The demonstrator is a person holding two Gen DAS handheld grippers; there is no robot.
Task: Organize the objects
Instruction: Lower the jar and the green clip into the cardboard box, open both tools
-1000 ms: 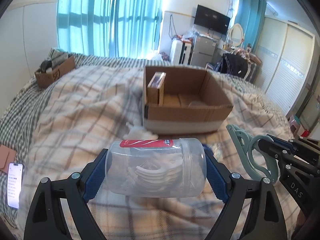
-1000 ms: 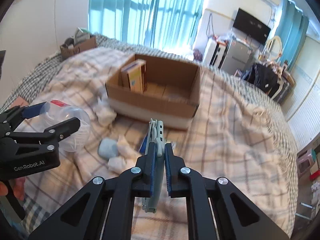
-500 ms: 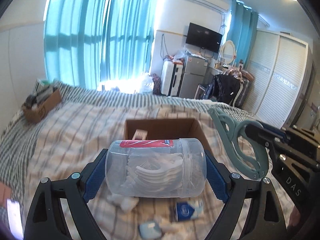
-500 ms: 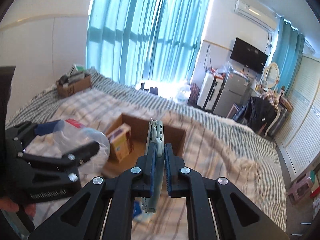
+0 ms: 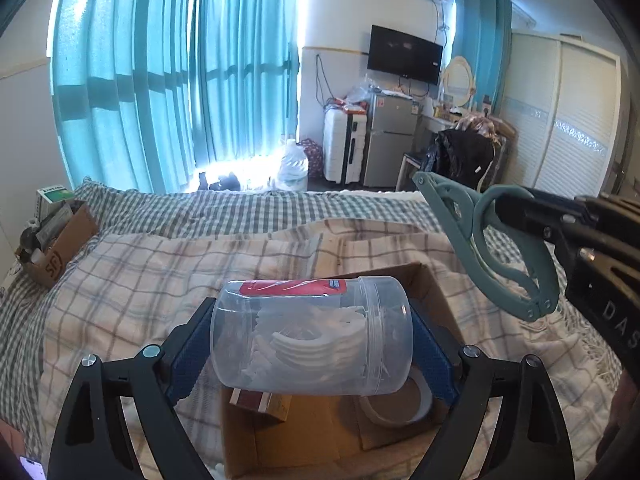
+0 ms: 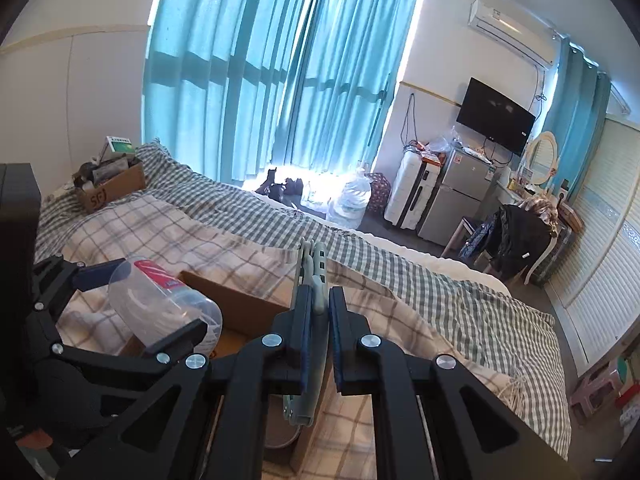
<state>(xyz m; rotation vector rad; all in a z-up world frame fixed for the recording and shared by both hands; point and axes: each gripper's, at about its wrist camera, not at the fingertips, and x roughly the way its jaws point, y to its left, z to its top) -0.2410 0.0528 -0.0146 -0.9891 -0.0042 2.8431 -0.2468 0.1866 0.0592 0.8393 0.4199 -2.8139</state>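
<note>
My left gripper (image 5: 312, 338) is shut on a clear plastic jar (image 5: 310, 336) with a red label and white pieces inside, held sideways directly above the open cardboard box (image 5: 320, 440). The box holds a small brown carton (image 5: 260, 402) and a tape roll (image 5: 396, 410). My right gripper (image 6: 318, 320) is shut on a grey-green plastic clip (image 6: 312, 276), also seen in the left wrist view (image 5: 492, 248), held above the box's right side. The jar (image 6: 160, 308) and the box edge (image 6: 236, 306) show in the right wrist view.
The box sits on a bed with a plaid blanket (image 5: 132, 280). A second cardboard box of clutter (image 5: 52, 236) stands at the bed's far left. A phone (image 5: 30, 466) lies at the near left. Beyond the bed are a fridge (image 5: 390, 140), suitcase and wardrobe.
Both grippers have risen and moved forward over the cardboard box with the jar and the clip still held. The loose items on the blanket have dropped out of view.
</note>
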